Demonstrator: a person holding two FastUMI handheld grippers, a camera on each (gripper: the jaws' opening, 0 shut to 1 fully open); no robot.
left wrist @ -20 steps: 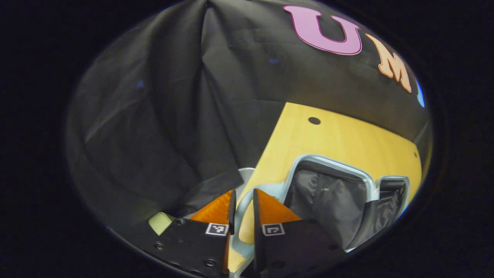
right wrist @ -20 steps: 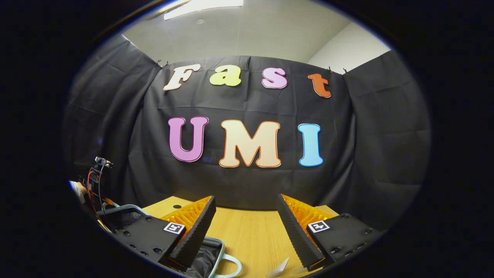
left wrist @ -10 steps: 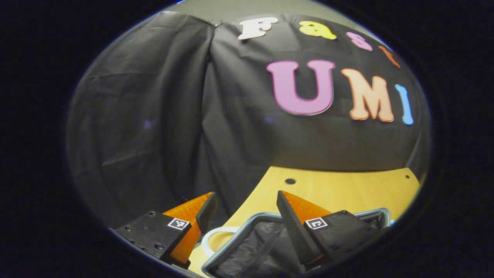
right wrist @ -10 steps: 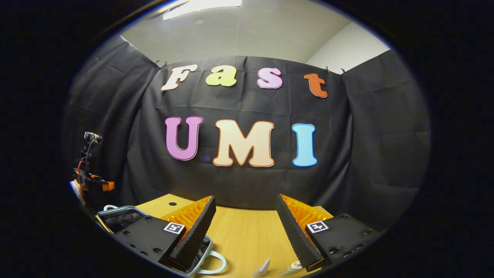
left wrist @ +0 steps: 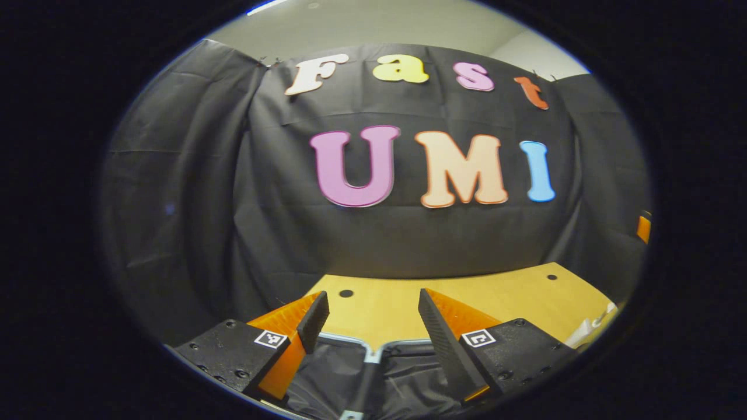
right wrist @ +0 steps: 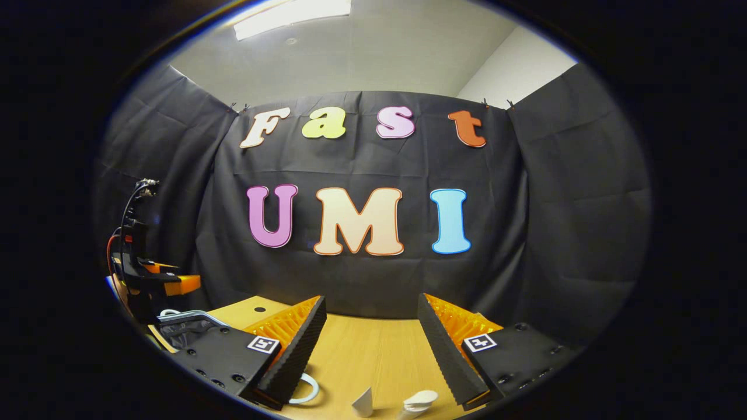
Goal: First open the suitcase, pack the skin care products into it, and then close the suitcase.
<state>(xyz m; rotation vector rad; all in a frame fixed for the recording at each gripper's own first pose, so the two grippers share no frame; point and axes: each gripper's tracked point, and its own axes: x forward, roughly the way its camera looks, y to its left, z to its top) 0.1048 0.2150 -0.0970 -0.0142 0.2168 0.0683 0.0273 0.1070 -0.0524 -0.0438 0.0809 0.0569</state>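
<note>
Pale-blue-rimmed suitcase with dark fabric lining (left wrist: 373, 373) lies open near the light wooden tabletop's (left wrist: 496, 297) left edge, left gripper (left wrist: 373, 324) above it, right gripper (right wrist: 369, 338) over small white skincare items (right wrist: 417, 399) at the near edge, both fingers wide and empty, likely ready for picking.

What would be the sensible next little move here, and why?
Probably lower the right gripper toward the small white items on the table just below its open fingers. The suitcase already lies open under the left gripper, and both grippers hold nothing, so picking up a product seems the next step.
</note>
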